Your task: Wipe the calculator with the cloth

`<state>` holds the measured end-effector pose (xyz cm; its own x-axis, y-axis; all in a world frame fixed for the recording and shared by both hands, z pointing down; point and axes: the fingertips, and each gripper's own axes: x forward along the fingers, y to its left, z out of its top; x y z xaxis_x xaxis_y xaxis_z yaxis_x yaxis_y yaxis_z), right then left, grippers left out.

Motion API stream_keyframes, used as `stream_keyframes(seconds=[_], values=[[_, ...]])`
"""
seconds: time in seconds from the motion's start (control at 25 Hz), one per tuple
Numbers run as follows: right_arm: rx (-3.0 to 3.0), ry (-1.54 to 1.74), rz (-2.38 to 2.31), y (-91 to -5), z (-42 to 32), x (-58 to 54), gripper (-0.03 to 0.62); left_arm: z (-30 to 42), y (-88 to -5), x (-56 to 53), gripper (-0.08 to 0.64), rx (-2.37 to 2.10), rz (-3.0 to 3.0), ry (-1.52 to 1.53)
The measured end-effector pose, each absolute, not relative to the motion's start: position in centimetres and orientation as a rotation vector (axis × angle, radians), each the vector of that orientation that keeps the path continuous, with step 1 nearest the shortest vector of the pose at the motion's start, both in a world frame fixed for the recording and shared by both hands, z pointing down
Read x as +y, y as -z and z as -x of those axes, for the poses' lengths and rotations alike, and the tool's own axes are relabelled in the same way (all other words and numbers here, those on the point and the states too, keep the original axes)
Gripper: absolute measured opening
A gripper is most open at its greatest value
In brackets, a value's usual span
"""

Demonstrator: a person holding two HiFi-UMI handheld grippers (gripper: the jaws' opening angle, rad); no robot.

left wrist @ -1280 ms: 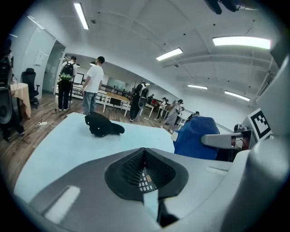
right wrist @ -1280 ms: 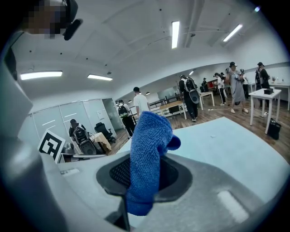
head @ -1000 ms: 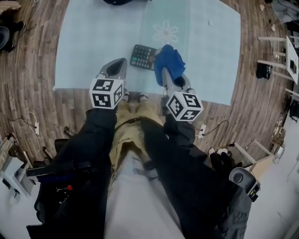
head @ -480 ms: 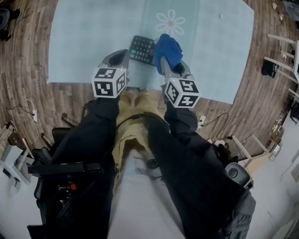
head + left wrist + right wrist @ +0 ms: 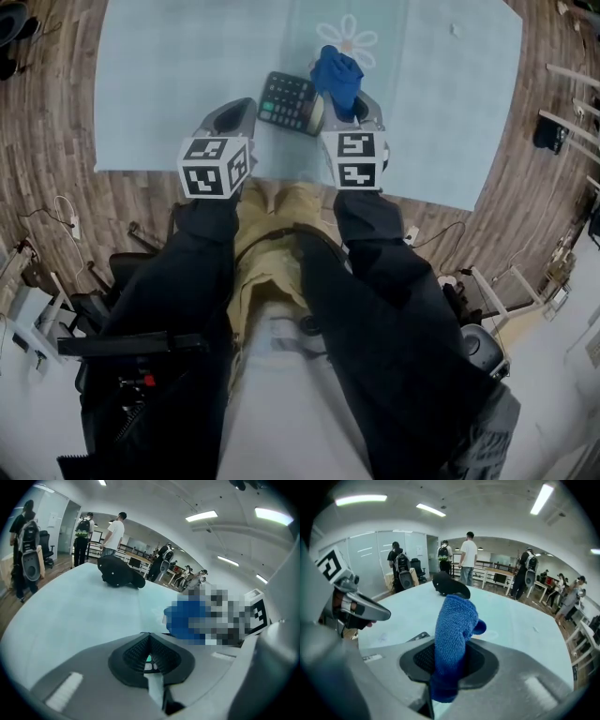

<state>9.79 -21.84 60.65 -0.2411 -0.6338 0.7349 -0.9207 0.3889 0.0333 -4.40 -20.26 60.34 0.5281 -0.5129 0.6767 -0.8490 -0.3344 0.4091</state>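
A dark calculator with green and grey keys lies on the pale blue table cover, near its front edge. My right gripper is shut on a blue cloth that stands up out of its jaws, just right of the calculator's far corner. In the right gripper view the blue cloth is pinched between the pads. My left gripper sits just left of the calculator with its jaws shut and nothing in them. Beneath the left gripper a few calculator keys show.
A flower print marks the cover beyond the cloth. A black bag lies at the table's far side. Several people stand in the room behind. The table's front edge is close to my legs, with wood floor around.
My right gripper carried the blue cloth from the calculator's right side away from me, toward the flower print. The left gripper stayed beside the calculator's left edge.
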Motion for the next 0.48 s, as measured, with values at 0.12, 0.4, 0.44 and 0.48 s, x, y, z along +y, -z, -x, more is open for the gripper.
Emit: stream_keyframes(seconds=[0.12,0.4,0.44,0.48], values=[[-1.953,-0.514,-1.208,-62.7,-7.9,-21.2,0.092,4.9,-60.8,-19.9,0.0,-1.112,-1.99,-0.572],[-1.969,-0.524,-1.053,-65.2,-3.2,-18.9,0.094,7.2,-60.8,-18.9,0.0,-1.144,-1.963,-0.556],[-1.972,-0.525,-1.048,-65.3,-2.8,-18.7,0.093,7.5,-60.9,-18.8,0.0,-1.147,-1.958,-0.553],[-1.976,-0.525,-1.043,-65.4,-2.6,-18.6,0.092,7.7,-61.0,-18.6,0.0,-1.152,-1.953,-0.551]])
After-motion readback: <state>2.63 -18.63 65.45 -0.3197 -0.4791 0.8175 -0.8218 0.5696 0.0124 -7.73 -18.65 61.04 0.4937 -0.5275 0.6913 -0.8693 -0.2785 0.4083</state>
